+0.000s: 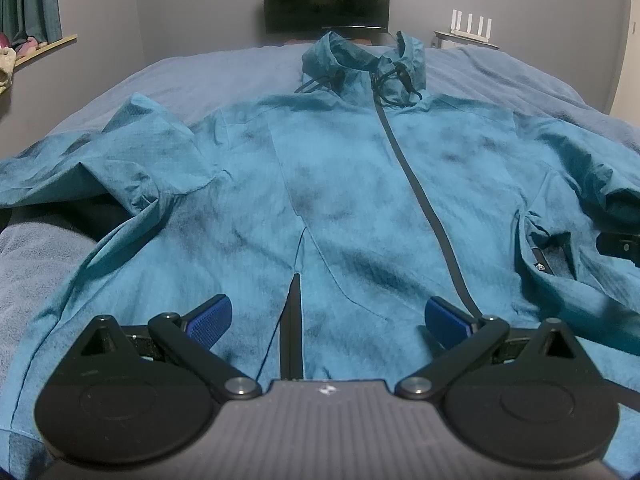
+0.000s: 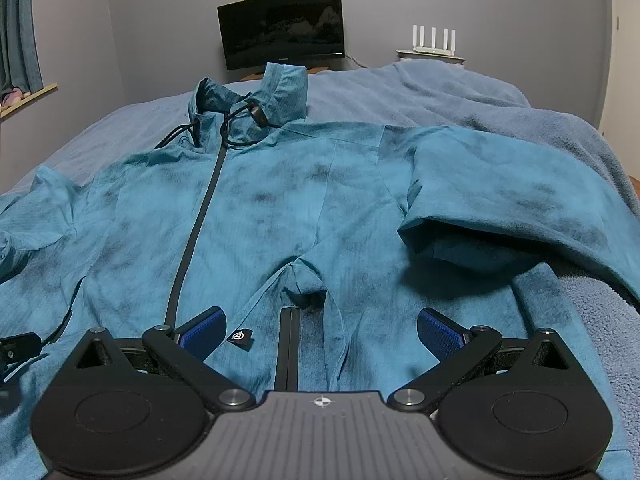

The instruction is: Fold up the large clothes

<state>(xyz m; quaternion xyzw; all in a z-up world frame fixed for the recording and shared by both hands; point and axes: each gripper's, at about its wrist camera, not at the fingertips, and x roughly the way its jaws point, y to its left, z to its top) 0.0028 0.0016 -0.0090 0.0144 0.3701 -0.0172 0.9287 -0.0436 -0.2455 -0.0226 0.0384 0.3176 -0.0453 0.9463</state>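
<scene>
A large teal hooded jacket (image 1: 340,184) lies front up and spread on a bed, zipper (image 1: 416,184) closed, hood (image 1: 360,64) at the far end. My left gripper (image 1: 328,320) hovers open over the jacket's lower left front, blue pads wide apart, nothing between them. In the right wrist view the same jacket (image 2: 260,208) fills the frame, its right sleeve (image 2: 520,200) folded across the bed. My right gripper (image 2: 320,328) stands open above the lower right front near an open pocket (image 2: 304,292). A black part of the right gripper shows at the left wrist view's right edge (image 1: 620,246).
The bed is covered by a blue-grey blanket (image 1: 208,76), bunched at the right (image 2: 500,108). A dark monitor (image 2: 282,28) and a white router (image 2: 434,40) stand by the far wall. Curtains and a window sill (image 1: 44,46) are at the left.
</scene>
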